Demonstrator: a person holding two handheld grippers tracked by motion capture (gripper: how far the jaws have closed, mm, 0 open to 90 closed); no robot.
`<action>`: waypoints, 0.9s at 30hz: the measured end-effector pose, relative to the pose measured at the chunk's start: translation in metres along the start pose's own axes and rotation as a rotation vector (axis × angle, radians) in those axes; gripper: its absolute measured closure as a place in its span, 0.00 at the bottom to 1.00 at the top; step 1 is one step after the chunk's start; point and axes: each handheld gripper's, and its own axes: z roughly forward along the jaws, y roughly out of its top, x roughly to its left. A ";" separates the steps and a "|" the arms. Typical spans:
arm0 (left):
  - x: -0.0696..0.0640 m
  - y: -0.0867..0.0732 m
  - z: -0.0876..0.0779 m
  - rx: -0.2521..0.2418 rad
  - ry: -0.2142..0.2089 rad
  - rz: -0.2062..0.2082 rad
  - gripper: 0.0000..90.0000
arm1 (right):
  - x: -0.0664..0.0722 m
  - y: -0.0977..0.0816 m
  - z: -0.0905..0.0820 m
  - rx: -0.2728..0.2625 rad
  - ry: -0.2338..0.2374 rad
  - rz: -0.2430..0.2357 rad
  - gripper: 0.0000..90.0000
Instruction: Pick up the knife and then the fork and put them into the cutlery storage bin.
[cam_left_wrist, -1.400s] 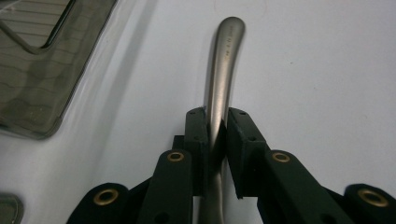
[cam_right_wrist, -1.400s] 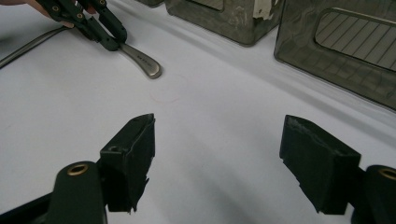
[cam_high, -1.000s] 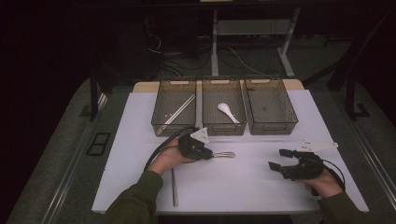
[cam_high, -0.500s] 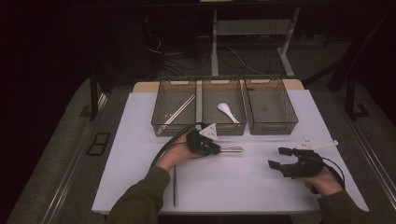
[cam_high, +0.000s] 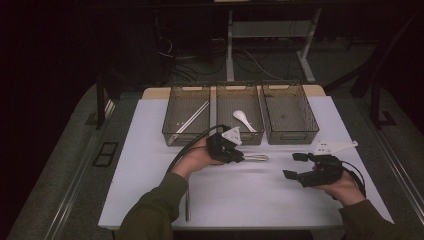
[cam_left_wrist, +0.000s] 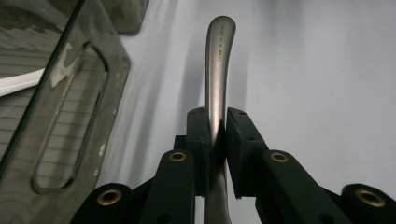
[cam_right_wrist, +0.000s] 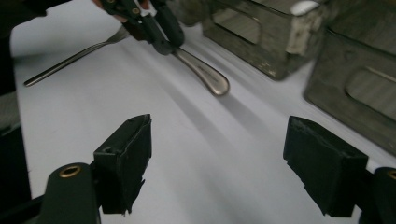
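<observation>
My left gripper (cam_high: 240, 156) is shut on a metal utensil (cam_high: 256, 158), whose handle (cam_left_wrist: 219, 60) sticks out past the jaws toward the right, a little above the white table. In the left gripper view the pads (cam_left_wrist: 198, 135) press on both sides of the handle. From the right gripper view, the left gripper (cam_right_wrist: 161, 39) and the held handle (cam_right_wrist: 205, 77) are seen across the table. My right gripper (cam_high: 295, 166) hovers at the right, jaws wide apart; they have just opened slightly further, with nothing between them (cam_right_wrist: 217, 154).
Three clear bins stand at the back: the left one (cam_high: 172, 135) holds a long white stick, the middle one (cam_high: 257, 132) a white spoon (cam_high: 243, 120), and the right one (cam_high: 312, 125). A fork (cam_right_wrist: 70, 63) lies on the table near my left forearm.
My left hand has lifted the metal utensil and carried it up and to the right, closer to the bins. My right hand has stayed in place.
</observation>
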 end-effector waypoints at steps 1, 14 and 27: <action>-0.002 0.001 -0.001 0.000 -0.003 0.005 0.88 | 0.001 0.004 0.002 0.008 0.009 -0.027 0.26; -0.034 0.014 -0.006 0.015 -0.058 0.073 0.88 | 0.022 0.045 0.046 0.162 0.159 -0.209 0.37; -0.046 0.024 -0.010 0.044 -0.082 0.140 0.88 | 0.045 0.058 0.085 0.303 0.218 -0.375 0.73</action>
